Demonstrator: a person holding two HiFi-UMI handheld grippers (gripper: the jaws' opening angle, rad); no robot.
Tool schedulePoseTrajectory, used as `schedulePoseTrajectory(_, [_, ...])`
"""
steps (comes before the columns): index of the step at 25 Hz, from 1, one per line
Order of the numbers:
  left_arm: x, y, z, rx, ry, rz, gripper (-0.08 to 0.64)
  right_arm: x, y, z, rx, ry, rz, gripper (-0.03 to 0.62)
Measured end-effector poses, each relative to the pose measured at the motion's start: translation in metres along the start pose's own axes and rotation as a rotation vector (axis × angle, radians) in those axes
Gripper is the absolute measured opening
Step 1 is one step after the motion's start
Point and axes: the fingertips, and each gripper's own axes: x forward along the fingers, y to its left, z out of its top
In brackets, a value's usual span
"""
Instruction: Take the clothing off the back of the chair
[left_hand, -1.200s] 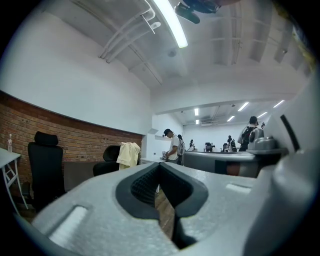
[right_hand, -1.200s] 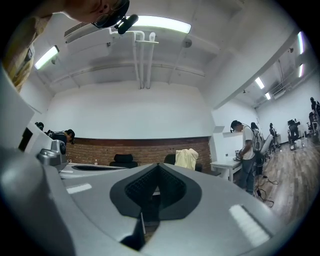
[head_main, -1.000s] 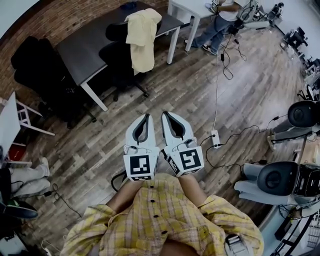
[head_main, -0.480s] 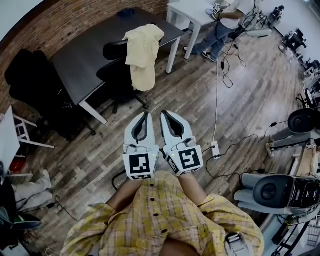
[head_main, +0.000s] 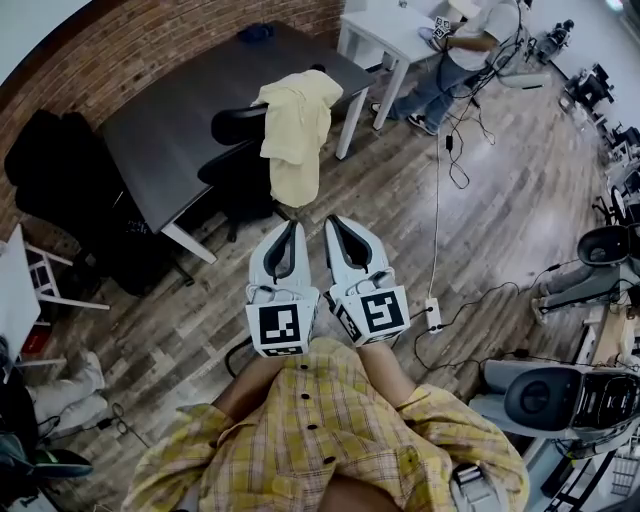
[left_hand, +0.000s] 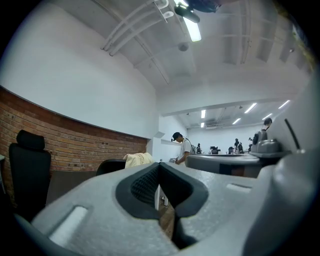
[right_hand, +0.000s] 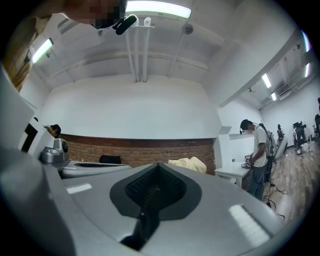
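A pale yellow garment hangs over the back of a black office chair pushed up to a dark table. It also shows in the left gripper view as the garment and in the right gripper view as the garment. My left gripper and right gripper are held side by side just short of the garment's lower hem. Both point level toward the chair. Each has its jaws closed together with nothing between them.
A second black chair stands left of the table. A white table sits behind, with a person standing at it. Cables and a power strip lie on the wooden floor at right. Office chairs crowd the right edge.
Both grippers have moved forward together toward the chair. The garment now lies much closer to their tips. Their jaws have stayed closed.
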Motion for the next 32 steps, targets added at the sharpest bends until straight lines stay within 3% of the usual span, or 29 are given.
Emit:
schedulePoseTrajectory(14, [0.035,0.037,0.002,-0.019,-0.009,0.019,0.000,0.052,-0.007,0.003,-0.024,0.010,0.005,0.005])
schedulePoseTrajectory(32, [0.076,0.026,0.002,-0.016,-0.012,0.122,0.000,0.084,-0.061,0.006,-0.024,0.025,0.083,0.005])
